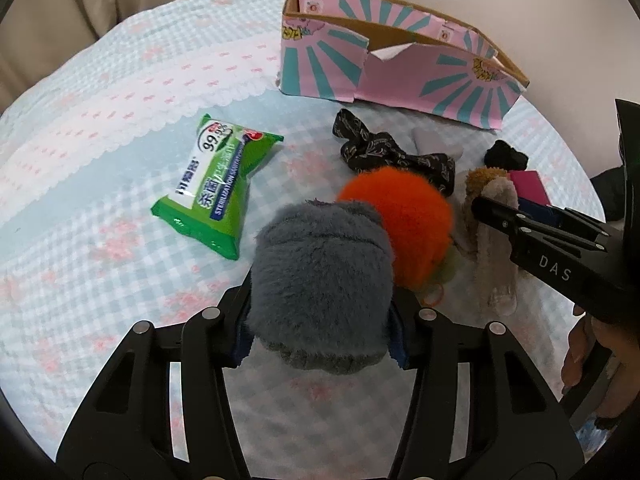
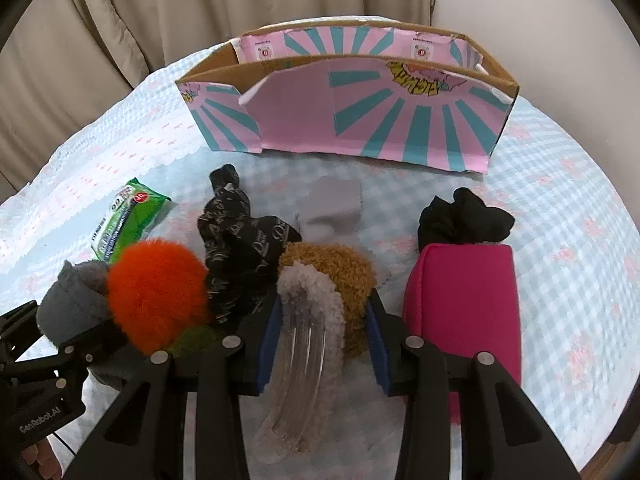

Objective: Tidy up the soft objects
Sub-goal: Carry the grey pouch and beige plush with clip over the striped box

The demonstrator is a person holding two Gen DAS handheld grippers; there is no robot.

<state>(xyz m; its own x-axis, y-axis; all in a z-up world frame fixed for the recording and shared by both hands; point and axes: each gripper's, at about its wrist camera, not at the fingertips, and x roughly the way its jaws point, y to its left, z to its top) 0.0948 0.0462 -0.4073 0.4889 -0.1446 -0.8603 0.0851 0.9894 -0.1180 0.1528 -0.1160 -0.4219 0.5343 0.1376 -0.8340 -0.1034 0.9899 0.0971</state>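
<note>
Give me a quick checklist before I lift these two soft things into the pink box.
1. Left gripper closed on fluffy grey plush: ok.
2. Right gripper around brown-and-grey fuzzy slipper: cannot tell if clamped.
3. Pink and teal cardboard box upright, top open: ok.
4. Room inside box: cannot tell.
5. Orange furry pompom touching grey plush, may drag: not ok.

Home bedroom: checked bedspread [image 1: 100,264], beige curtains [image 2: 120,20] behind.

One cardboard box [image 2: 360,120], one wipes pack [image 1: 218,184], two fluffy pompoms [image 1: 320,280], one pink pouch [image 2: 464,292]
</note>
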